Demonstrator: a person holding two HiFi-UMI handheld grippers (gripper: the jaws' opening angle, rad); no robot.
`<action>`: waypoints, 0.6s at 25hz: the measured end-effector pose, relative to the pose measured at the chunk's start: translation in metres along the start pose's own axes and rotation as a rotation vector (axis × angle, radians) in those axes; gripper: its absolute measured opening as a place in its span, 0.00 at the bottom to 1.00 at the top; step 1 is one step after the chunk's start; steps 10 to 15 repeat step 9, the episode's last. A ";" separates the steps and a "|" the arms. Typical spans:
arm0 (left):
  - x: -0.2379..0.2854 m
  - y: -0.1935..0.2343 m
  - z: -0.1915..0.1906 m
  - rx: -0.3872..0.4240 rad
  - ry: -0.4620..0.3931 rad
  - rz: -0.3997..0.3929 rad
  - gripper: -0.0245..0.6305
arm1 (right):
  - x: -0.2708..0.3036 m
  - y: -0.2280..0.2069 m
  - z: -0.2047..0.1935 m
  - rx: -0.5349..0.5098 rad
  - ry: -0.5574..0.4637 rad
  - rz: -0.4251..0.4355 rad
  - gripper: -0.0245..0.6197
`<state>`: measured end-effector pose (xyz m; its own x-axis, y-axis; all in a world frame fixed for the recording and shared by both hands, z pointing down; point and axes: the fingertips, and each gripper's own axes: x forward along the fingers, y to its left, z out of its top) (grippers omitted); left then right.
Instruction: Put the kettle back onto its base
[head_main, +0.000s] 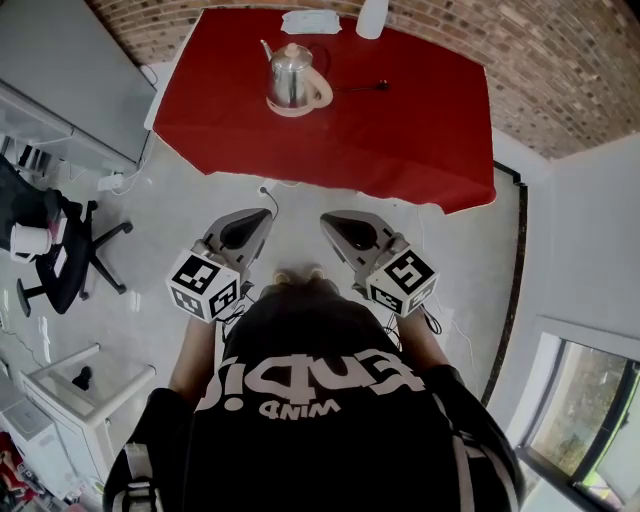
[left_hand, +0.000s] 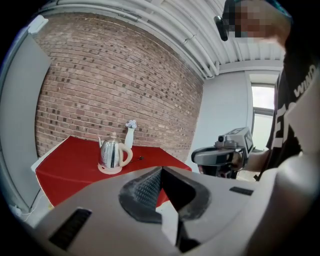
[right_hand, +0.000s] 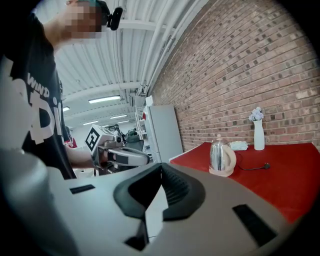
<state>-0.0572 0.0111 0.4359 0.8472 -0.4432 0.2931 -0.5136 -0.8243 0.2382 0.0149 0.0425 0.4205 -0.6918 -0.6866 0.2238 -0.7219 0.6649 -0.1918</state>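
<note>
- The shiny kettle (head_main: 289, 68) sits on its round cream base (head_main: 318, 98), on the far part of the red table (head_main: 400, 130).
- A white vase (head_main: 372, 16) stands at the back edge of the table, past the kettle.
- The left gripper (head_main: 262, 216) is well away from the table, on the near side. Its jaws are pressed together with nothing in them.
- The right gripper (head_main: 330, 218) is near it, also well away from the table. Its jaws are pressed together too and hold nothing.
</note>
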 end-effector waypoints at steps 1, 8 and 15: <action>0.000 0.000 -0.001 -0.001 0.001 0.001 0.05 | 0.000 0.000 -0.001 0.000 0.001 0.000 0.07; -0.004 0.000 -0.006 -0.007 0.004 0.007 0.05 | 0.000 0.003 -0.004 -0.009 0.014 -0.001 0.07; -0.004 0.001 -0.006 -0.007 0.004 0.007 0.05 | 0.000 0.003 -0.004 -0.009 0.014 -0.001 0.07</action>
